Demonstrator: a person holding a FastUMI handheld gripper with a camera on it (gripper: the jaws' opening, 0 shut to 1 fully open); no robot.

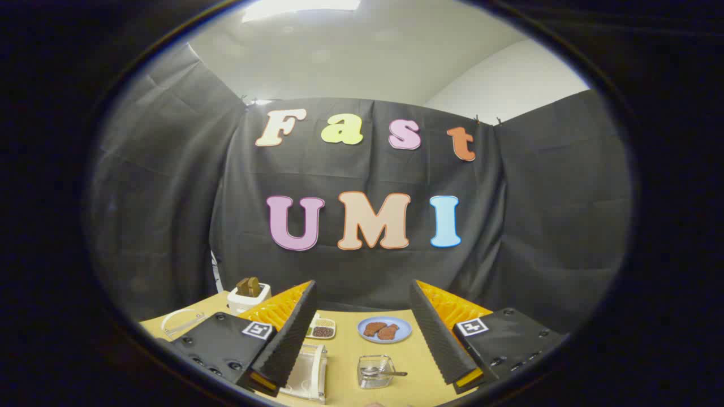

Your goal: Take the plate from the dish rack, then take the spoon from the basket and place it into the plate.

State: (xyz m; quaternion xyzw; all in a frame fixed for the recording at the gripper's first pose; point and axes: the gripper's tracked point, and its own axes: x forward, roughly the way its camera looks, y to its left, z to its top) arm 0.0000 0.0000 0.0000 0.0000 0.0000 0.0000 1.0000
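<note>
The gripper is hanging high above the table with its fingers spread wide apart, grasping nothing. The two ribbed black fingers are sitting in the lower middle of the frame, slanting outward toward their bases.

In the gap between the fingers, low in the frame, a small clear basket is standing on the table, and the spoon is lying in it with its handle sticking out to the right. Just left of the basket, partly behind the left finger, the white dish rack is resting on the table; the plate cannot be made out in it. Beyond the basket, a blue dish is carrying brown food pieces, and a small white tray with dark contents is sitting to its left.

At the lower left of the frame a white toaster is holding a brown slice, with a clear rounded object lying near it at the table's edge.

The table is pale wood. Black cloth is draping the booth walls behind it, with a white ceiling showing across the top of the frame.
</note>
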